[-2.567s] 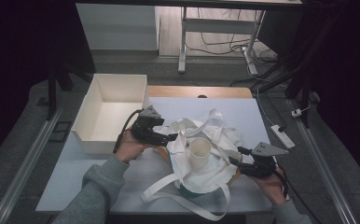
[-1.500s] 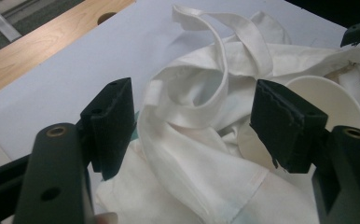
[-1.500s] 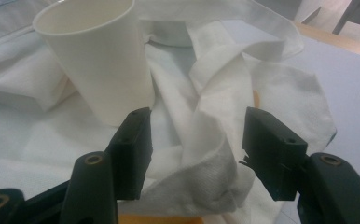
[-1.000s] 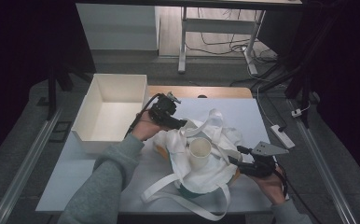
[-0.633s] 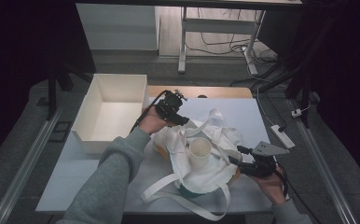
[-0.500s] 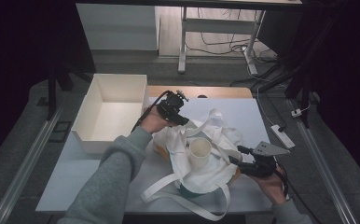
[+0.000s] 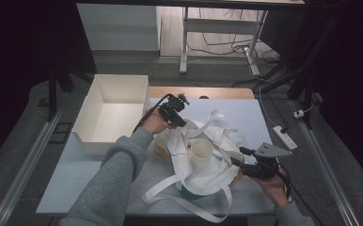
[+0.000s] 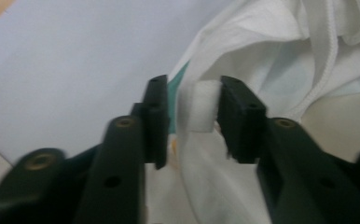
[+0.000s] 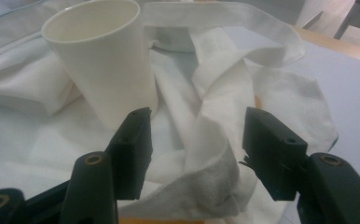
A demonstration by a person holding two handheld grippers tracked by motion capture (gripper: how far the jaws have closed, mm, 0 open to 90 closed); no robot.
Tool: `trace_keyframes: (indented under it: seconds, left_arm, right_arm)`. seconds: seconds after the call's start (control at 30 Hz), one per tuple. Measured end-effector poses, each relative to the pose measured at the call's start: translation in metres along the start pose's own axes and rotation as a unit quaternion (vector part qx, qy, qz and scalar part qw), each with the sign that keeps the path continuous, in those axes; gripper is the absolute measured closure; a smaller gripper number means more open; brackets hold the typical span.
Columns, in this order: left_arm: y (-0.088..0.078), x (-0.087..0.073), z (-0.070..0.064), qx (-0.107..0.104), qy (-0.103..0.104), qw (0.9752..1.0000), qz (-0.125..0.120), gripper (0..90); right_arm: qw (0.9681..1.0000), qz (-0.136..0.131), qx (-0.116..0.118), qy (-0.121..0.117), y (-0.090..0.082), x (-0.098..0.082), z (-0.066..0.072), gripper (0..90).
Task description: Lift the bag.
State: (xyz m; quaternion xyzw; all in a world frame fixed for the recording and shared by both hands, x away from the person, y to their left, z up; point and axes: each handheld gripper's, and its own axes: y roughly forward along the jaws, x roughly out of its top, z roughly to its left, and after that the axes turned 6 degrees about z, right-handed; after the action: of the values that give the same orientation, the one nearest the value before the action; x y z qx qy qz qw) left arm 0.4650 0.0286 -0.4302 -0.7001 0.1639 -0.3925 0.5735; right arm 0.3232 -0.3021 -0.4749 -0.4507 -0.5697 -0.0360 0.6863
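White table point(image 7: 76, 188), dim room behind. Open white box point(image 7: 111, 110), upper left, held nothing yet. White tote bag point(image 7: 208, 165), centre, rumpled, paper cup point(image 7: 201, 151) upright on it. Left gripper point(image 7: 182, 121) had just been closing, bag's edge between its jaws, unpressed. Right gripper point(image 7: 238, 163) gaped around a fold. Bagging appeared barely begun.

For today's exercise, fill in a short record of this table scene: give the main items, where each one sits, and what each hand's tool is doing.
Surface: pale table
Bag: white cloth bag lying crumpled at the middle, its straps trailing toward the near edge
Cup: white paper cup standing upright on the bag
Box: open white box at the far left
Left tool: at the bag's far edge, jaws just been closing, a fold of cloth between them, gap still visible
Right tool: open, a cloth fold between its jaws
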Motion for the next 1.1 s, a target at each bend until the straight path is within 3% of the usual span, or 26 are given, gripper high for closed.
trace_keyframes:
  seconds: [0.07, 0.27, 0.37, 0.53, 0.67, 0.83, 0.97, 1.1]
  left_arm:
    - [0.000, 0.000, -0.001, 0.006, 0.002, 1.0000, 0.004, 74.2]
    - [-0.005, -0.002, 0.001, -0.004, -0.004, 1.0000, -0.001, 78.9]
    - [-0.008, -0.004, 0.002, -0.007, -0.003, 1.0000, -0.006, 79.3]
    - [-0.010, -0.007, 0.000, -0.007, 0.002, 0.9999, -0.013, 79.5]
    - [-0.012, -0.009, 0.002, -0.012, 0.001, 0.9998, -0.016, 79.7]
    - [-0.013, -0.009, 0.002, -0.014, 0.003, 0.9997, -0.020, 79.7]
    - [-0.012, -0.010, 0.002, -0.015, 0.002, 0.9996, -0.022, 79.6]
    - [-0.013, -0.012, 0.003, -0.017, 0.004, 0.9996, -0.024, 79.6]
  right_arm:
    - [1.0000, 0.001, -0.001, 0.001, 0.000, 0.000, 0.000, 41.8]
    - [1.0000, 0.002, -0.007, 0.004, -0.005, 0.002, 0.002, 41.7]
    - [0.9997, 0.014, -0.021, -0.003, -0.010, 0.005, 0.006, 41.6]
    - [0.9989, 0.034, -0.033, 0.004, -0.018, 0.007, 0.013, 38.4]
    - [0.9965, 0.062, -0.053, 0.020, -0.026, 0.009, 0.019, 34.2]
    - [0.9937, 0.090, -0.054, 0.040, -0.033, 0.009, 0.027, 32.8]
    - [0.9908, 0.115, -0.053, 0.050, -0.029, 0.009, 0.037, 28.8]
    - [0.9876, 0.128, -0.069, 0.060, -0.021, 0.009, 0.042, 28.2]
